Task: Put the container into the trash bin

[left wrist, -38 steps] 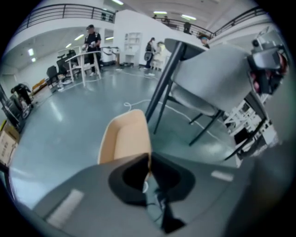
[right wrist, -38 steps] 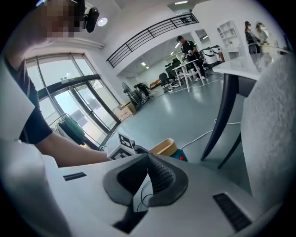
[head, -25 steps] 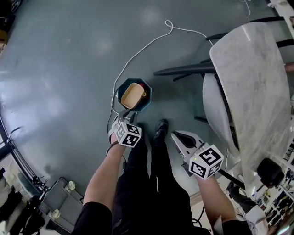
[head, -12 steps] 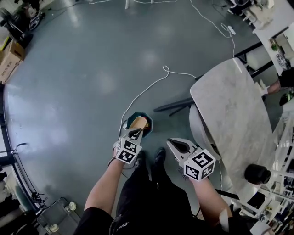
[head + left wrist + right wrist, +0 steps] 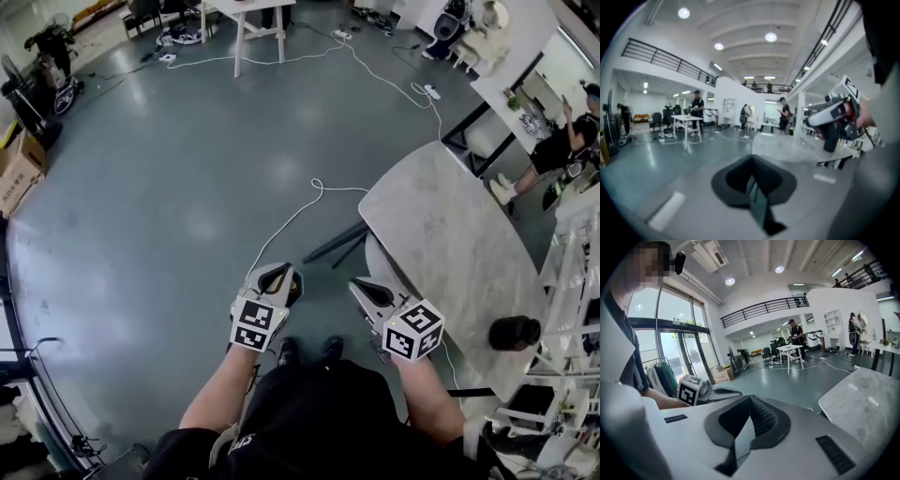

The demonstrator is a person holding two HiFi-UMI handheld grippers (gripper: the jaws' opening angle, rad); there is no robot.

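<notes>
My left gripper (image 5: 278,277) has closed empty and lifted away from the trash bin (image 5: 296,292), leaving the container inside. My right gripper (image 5: 365,291) is closed too. The job looks done.

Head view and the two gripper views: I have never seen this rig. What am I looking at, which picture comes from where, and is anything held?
No robot here: a person holds a two-jaw gripper in each hand. The head view looks down from the person's head at the left gripper and right gripper above a grey floor with a white cable. A marble table stands at the right, a dark round object on it. Each gripper view looks along that gripper's own jaws. Both pairs of jaws are together with nothing between them, so nothing is held.
</notes>
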